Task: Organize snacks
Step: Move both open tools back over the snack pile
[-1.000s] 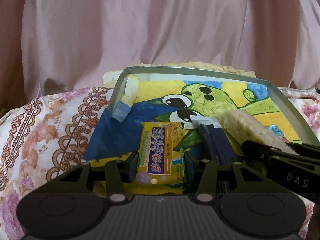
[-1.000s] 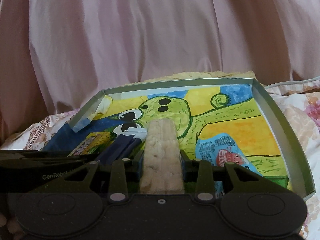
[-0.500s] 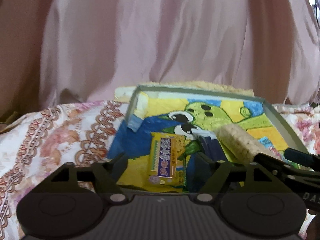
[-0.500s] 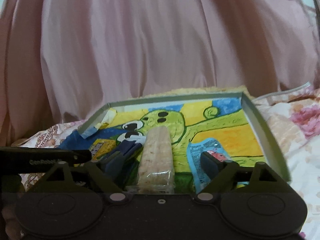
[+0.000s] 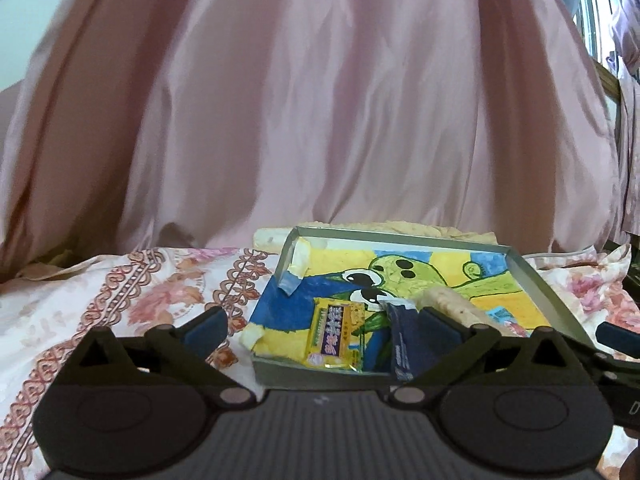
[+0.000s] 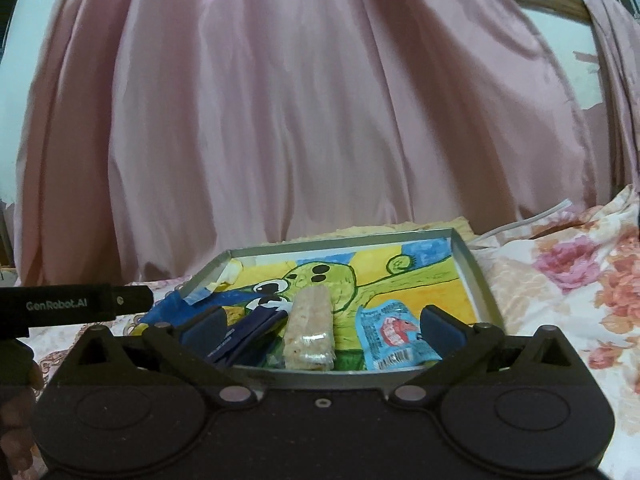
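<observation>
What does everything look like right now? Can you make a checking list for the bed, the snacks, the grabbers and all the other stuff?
Surface: flowered bedspread.
Job's things: metal tray lined with a cartoon drawing holds a yellow snack pack, dark blue packet, rice bar and light blue packet, side by side.
Clutter: nothing seen.
Grippers: left gripper and right gripper both empty, jaws opening, near the tray's front edge.
Cables: white cord on the bed behind the tray.
Surroundings: pink curtain.
</observation>
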Motion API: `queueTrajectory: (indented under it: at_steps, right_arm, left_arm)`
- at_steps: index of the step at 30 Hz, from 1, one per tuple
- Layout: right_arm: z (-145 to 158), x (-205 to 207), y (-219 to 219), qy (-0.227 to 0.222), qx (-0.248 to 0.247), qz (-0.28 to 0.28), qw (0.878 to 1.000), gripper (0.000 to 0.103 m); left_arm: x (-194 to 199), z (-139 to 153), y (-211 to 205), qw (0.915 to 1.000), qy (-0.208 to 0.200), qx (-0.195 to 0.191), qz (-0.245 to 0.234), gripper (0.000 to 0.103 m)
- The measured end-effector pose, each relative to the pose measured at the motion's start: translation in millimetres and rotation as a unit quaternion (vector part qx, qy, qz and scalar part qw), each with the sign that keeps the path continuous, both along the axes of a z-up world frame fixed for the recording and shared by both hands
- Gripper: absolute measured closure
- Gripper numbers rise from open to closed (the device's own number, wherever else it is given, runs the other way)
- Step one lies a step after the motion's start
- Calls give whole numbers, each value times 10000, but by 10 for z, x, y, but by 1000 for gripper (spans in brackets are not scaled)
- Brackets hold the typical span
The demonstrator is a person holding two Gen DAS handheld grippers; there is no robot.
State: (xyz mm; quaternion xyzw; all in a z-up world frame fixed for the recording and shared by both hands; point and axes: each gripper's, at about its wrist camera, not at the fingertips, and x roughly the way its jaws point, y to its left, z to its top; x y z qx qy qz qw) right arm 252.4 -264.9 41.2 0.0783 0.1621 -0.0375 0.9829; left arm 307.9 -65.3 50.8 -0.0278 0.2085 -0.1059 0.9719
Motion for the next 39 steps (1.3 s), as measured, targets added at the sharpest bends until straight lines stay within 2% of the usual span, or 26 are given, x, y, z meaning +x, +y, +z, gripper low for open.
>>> queueTrajectory:
  at_steps: [13, 22, 29, 33, 39]
  right_arm:
    - [197, -991, -2, -111, -87, -87, 9999, 1]
    - [185, -1632, 36, -149, -53, -187, 9997, 1]
    - [101, -1877, 131, 44, -107, -217, 9997, 1]
    - [29, -1987, 226, 165, -197, -168, 9995, 1]
    - [-149, -2084, 306, 499, -68, -118, 9987, 1]
  left_arm:
    - [-982, 120, -37, 9998, -74, 179, 58, 1]
    - [-1605, 50, -70, 9991, 145, 395, 10, 0]
    - [-1884, -74, -2, 9980, 345, 531, 4, 1]
    - [-1942, -135, 31, 9975, 432, 563, 34, 1]
    - [-1985, -278, 52, 9960, 616, 651, 5, 1]
